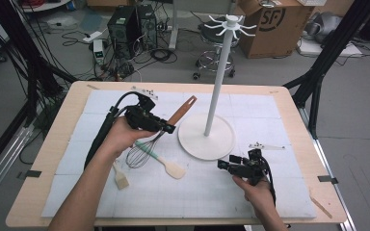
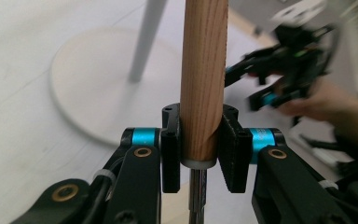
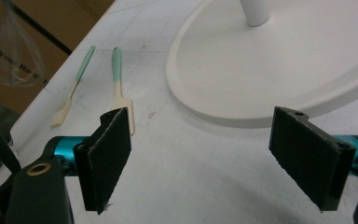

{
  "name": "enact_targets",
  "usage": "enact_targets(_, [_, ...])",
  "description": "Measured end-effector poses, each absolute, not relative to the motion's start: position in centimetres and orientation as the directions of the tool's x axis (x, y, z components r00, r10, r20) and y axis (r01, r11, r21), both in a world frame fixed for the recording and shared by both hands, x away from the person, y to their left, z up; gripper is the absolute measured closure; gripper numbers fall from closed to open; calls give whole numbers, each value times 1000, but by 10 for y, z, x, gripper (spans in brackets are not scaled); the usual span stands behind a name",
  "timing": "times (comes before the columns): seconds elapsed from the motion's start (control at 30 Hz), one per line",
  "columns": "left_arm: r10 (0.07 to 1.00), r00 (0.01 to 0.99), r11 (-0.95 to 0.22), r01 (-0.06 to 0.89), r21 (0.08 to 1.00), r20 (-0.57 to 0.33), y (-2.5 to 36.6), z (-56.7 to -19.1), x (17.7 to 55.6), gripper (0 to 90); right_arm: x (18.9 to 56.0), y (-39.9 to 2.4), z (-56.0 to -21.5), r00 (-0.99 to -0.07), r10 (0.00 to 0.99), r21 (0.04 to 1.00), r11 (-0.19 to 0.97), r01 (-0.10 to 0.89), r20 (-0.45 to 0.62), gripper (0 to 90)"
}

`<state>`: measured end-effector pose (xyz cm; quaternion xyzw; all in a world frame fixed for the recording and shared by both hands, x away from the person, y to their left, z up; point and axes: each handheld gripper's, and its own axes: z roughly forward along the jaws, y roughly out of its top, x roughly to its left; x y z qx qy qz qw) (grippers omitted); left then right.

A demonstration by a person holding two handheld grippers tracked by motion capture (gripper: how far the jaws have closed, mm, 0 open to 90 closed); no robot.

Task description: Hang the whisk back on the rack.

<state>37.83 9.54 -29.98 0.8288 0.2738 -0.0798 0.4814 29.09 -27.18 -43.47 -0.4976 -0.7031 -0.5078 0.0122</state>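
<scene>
Whisk, one: wooden handle pinched between the left gripper pads, wire end hanging just over the table, apparently lifted for hanging on the white hook stand, one, near it on the right. Spatulas, two, mint-handled, lying flat on the mat: one beside the whisk wires, one nearer the table's front edge. Right gripper, jaws spread and empty, rests near the stand base, likely waiting.

The high view looks forward and down on the whole surface from the near edge. Each gripper view sits close behind its own jaws. All three share the white stand base, at 12 o'clock from the right gripper's camera.
</scene>
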Motion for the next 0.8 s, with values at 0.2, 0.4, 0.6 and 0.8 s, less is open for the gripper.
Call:
enact_targets(0.2, [347, 863, -377, 487, 788, -368, 90, -257, 370, 729, 291, -272, -435, -507, 686, 706, -14, 708, 522, 196])
enact_targets(0.4, [319, 882, -352, 451, 820, -348, 84, -216, 373, 729, 292, -274, -433, -504, 681, 708, -29, 706, 531, 196])
enact_targets(0.6, [271, 900, -336, 421, 842, -342, 72, -191, 373, 729, 292, -274, -433, -506, 682, 710, -28, 703, 528, 196])
enact_targets(0.8, [251, 913, -333, 393, 857, -321, 62, -165, 376, 728, 293, -275, -433, -510, 672, 712, -37, 701, 538, 196])
